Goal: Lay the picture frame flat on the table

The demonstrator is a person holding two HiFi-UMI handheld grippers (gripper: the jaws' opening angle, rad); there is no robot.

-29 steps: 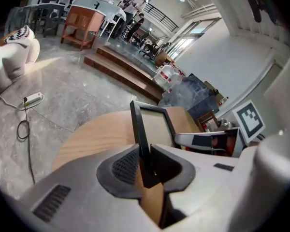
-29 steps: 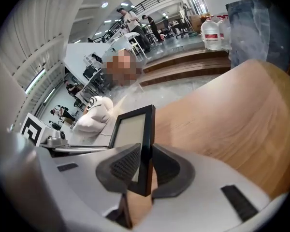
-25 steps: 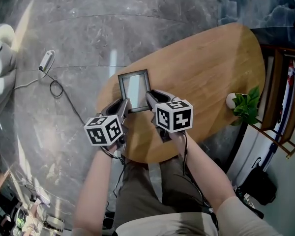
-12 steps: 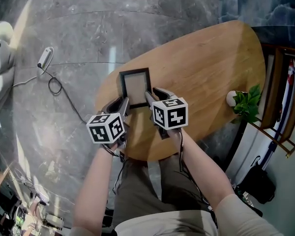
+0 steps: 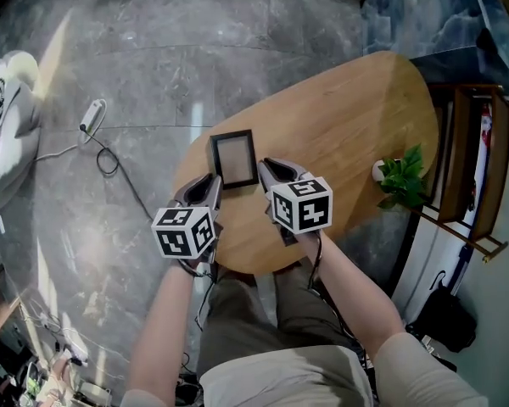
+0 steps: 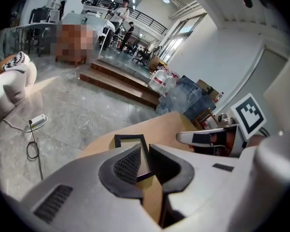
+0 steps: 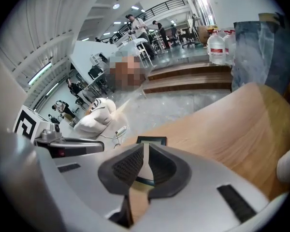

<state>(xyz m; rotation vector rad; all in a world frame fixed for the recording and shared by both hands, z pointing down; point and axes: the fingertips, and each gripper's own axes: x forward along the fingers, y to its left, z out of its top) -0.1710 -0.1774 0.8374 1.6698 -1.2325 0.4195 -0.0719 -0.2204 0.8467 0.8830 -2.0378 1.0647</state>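
**Grippers drawing back, frame now lying down**

Both grippers are pulling back from the picture frame (image 5: 233,159), which a moment ago was propped between them. It is now lying flat near the desk's (image 5: 348,117) left end, just ahead of both sets of fingertips and touching neither. The left gripper (image 5: 206,185) and right gripper (image 5: 270,170) are each holding their fingers slightly apart, with nothing between them. Both are pointing forward, side by side.
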